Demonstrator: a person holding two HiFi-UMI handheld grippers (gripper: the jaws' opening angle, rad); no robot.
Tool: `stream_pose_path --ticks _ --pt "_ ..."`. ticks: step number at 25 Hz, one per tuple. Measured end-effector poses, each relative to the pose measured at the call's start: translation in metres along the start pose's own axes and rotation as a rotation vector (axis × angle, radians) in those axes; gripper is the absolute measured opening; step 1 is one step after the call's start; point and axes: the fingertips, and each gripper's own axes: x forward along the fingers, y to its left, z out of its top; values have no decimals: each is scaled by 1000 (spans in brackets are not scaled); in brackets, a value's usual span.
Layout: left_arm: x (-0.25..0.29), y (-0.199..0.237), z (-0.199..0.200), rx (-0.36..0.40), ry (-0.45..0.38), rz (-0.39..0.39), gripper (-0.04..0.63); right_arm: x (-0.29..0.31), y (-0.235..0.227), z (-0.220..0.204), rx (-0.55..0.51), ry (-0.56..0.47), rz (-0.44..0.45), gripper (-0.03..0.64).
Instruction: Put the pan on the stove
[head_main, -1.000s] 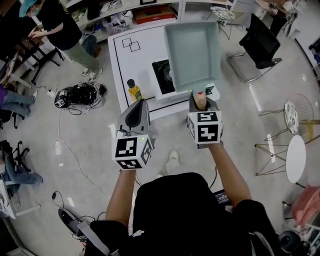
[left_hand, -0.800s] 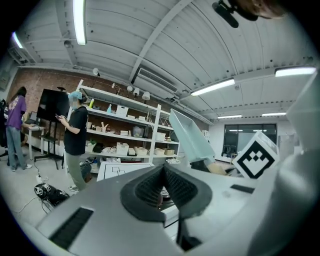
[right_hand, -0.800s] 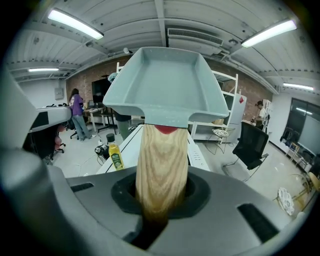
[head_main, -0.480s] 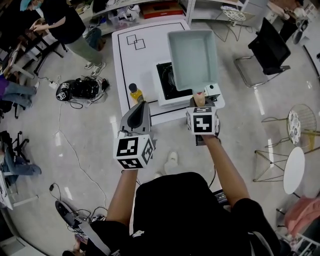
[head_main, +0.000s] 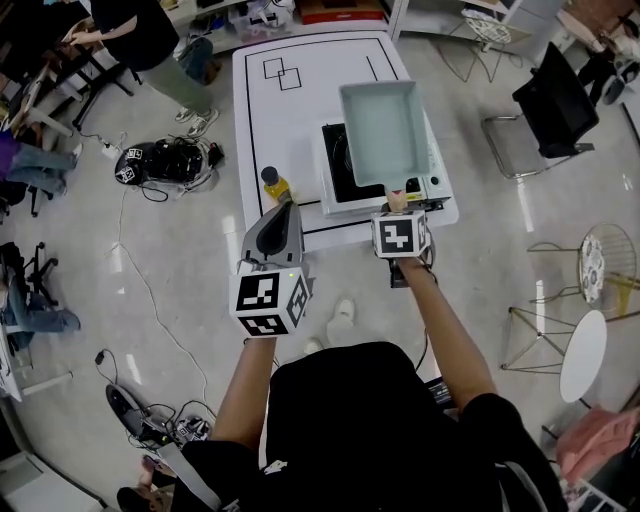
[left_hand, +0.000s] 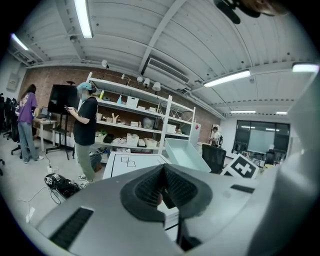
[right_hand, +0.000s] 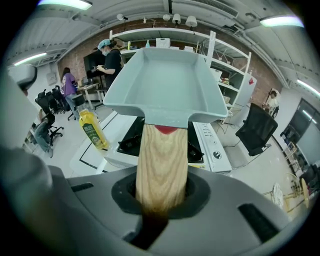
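Pan: one, held tilted above the stove by its wooden handle.
Right tool: clamped on the handle.
Left tool: closed, nothing gripped.
Stove: one, set at the desk near-right corner; open top beyond.
Bottle: one, by the near edge.

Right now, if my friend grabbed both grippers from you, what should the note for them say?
Left gripper: jaws together, nothing in them, near the front edge of the white table.
Right gripper: jaws clamped on the wooden handle of the pan.
Things: the pan hangs in the air over the stove, not resting on it. An oil bottle stands on the table beside the stove.
Done: pan picked up and brought over the stove.
Left: lower it flat onto the burner, then open the jaws.
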Motion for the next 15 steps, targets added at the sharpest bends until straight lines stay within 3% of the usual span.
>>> stream_pose_path --ticks 15 --pt "10 8 -12 -15 31 3 9 44 4 -29 -26 170 21 40"
